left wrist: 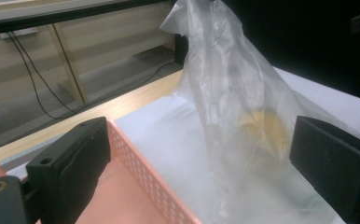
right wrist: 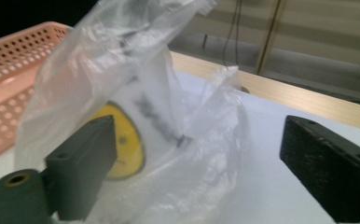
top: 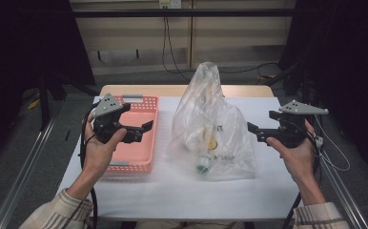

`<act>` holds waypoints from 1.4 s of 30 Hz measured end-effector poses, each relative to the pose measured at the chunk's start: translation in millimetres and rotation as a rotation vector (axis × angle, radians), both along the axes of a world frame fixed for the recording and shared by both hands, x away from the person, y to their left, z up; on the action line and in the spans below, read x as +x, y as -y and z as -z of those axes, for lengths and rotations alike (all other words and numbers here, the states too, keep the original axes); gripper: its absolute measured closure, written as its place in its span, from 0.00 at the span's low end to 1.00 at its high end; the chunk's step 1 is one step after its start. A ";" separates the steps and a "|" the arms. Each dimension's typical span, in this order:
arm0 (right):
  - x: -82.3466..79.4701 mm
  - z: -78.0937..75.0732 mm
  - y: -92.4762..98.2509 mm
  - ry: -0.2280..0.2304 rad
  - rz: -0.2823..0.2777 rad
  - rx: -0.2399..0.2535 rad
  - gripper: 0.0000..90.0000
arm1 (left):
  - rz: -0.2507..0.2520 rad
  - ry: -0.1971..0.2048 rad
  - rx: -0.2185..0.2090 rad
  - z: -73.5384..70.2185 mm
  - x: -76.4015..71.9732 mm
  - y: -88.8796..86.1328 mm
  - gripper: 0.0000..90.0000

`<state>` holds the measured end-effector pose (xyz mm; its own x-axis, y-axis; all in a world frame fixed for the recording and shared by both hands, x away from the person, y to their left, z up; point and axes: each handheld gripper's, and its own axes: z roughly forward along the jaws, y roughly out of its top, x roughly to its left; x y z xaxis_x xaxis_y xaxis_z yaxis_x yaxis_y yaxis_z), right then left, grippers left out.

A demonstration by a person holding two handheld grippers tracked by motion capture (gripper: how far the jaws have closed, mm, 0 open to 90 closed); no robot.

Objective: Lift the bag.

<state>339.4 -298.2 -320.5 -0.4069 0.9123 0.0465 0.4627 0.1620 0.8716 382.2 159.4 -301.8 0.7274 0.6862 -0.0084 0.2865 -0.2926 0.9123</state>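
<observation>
A crumpled clear plastic bag [top: 212, 129] stands upright near the middle of a white-covered table [top: 172, 191], its gathered top rising to a peak and its base spread on the cloth. Through the film show a yellow round item [top: 212, 142] and a small green-capped item [top: 202, 167] at the bottom front; what they are cannot be made out. To the bag's left, just beside it but apart, lies a shallow salmon-pink perforated plastic basket [top: 144, 152], empty as far as can be seen.

A person seated at the near edge, in striped sleeves, holds a black two-jaw gripper in each hand, one on either side of the bag and both raised above the table. The left gripper [top: 141, 131] hangs over the basket, pointing toward the bag; in the left gripper view its jaws stand spread wide, the basket's wall and the bag seen between them, gripping nothing. The right gripper [top: 252, 130] is aimed at the bag's right flank, its tips close to the film; whether they touch it cannot be told. In the right gripper view its jaws are likewise spread wide with the bag's crumpled plastic lying ahead between them, not pinched.
</observation>
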 end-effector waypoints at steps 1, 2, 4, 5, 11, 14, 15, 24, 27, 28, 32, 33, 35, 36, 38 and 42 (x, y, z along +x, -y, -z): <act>-1.9 1.3 -0.7 -0.002 0.009 -0.011 0.11 | -0.002 -0.001 0.010 2.3 -1.6 -1.5 0.05; -3.6 2.7 -1.4 -0.004 0.013 -0.017 0.11 | -0.002 -0.008 0.011 5.4 -3.3 -2.7 0.05; -7.2 5.7 -2.0 -0.012 0.013 -0.030 0.11 | 0.002 -0.017 0.025 12.1 -7.4 -5.0 0.05; -9.3 7.2 -2.1 -0.015 0.017 -0.033 0.11 | 0.007 -0.017 0.033 15.3 -9.2 -5.9 0.05; -23.6 15.1 -1.0 0.005 0.066 -0.022 0.14 | 0.012 -0.026 0.054 27.0 -22.0 -11.9 0.06; -29.7 18.7 -2.0 0.004 0.075 -0.017 0.13 | 0.010 -0.022 0.043 30.6 -29.9 -15.9 0.06; -31.8 20.4 -2.9 0.004 0.076 -0.020 0.13 | 0.011 -0.025 0.045 31.8 -32.1 -17.7 0.06; -46.4 44.5 -9.7 -0.043 0.044 -0.015 0.12 | 0.036 -0.041 0.085 46.5 -46.7 -20.8 0.06; -51.5 52.6 -11.4 -0.049 0.038 -0.013 0.11 | 0.030 -0.052 0.087 52.8 -50.4 -22.8 0.06; -53.3 54.8 -11.3 -0.048 0.037 -0.009 0.11 | 0.027 -0.066 0.079 55.3 -51.8 -24.2 0.06; -61.8 61.0 -11.0 -0.037 0.040 0.015 0.12 | -0.001 -0.083 0.051 65.5 -61.8 -30.1 0.06; -63.6 62.6 -11.3 -0.038 0.041 0.019 0.12 | -0.001 -0.083 0.058 67.2 -64.4 -31.8 0.06; -66.8 65.8 -12.1 -0.044 0.035 0.025 0.12 | -0.008 -0.090 0.045 71.7 -69.8 -33.8 0.06; -68.2 67.4 -13.0 -0.048 0.037 0.026 0.12 | -0.014 -0.092 0.043 73.9 -72.5 -35.1 0.06; -70.5 70.6 -14.8 -0.054 0.028 0.023 0.12 | -0.018 -0.097 0.054 78.1 -77.9 -36.4 0.07; -75.1 77.3 -16.2 -0.047 0.022 0.010 0.12 | -0.017 -0.087 0.060 80.9 -89.4 -34.8 0.07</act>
